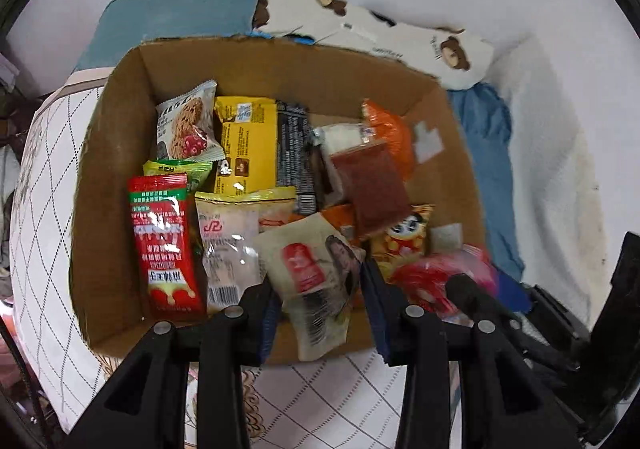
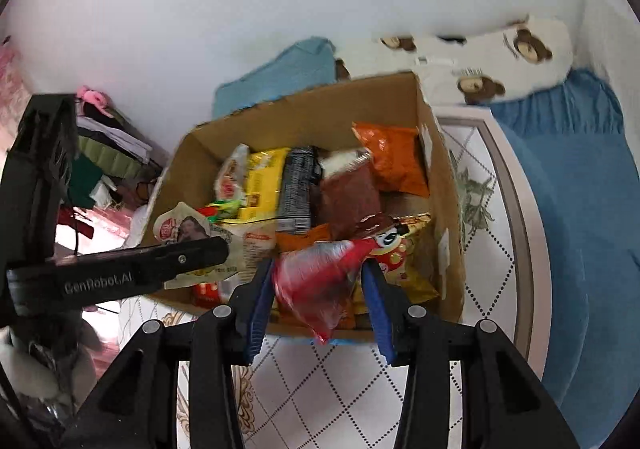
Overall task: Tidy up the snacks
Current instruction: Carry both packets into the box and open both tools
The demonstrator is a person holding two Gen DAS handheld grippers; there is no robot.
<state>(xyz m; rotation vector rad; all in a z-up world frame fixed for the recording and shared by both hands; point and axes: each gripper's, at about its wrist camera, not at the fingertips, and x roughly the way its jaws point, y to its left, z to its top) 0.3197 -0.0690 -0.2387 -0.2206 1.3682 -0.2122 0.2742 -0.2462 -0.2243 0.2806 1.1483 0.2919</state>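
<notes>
An open cardboard box (image 1: pixel 104 169) (image 2: pixel 434 153) holds several snack packets: a tall red one (image 1: pixel 164 241), a yellow one (image 1: pixel 244 145), a brown one (image 1: pixel 372 185) and an orange bag (image 2: pixel 394 159). My left gripper (image 1: pixel 320 289) hangs over the box's near edge, shut on a cream packet (image 1: pixel 312 273) with a red label and a portrait. My right gripper (image 2: pixel 320 277) is just to its right, above the box's near right corner, its blue pads pressing a red and clear packet (image 2: pixel 316 281). The left gripper's black finger (image 2: pixel 160 261) crosses the right wrist view with the cream packet (image 2: pixel 180 227) behind it.
The box sits on a white bedcover with a diamond pattern (image 1: pixel 332 397). Behind it lie a teal pillow (image 1: pixel 176 17) and a bear-print pillow (image 1: pixel 452 49). A blue sheet (image 2: pixel 580 185) lies to the right. Piled clothes and clutter (image 2: pixel 108 153) stand at the left.
</notes>
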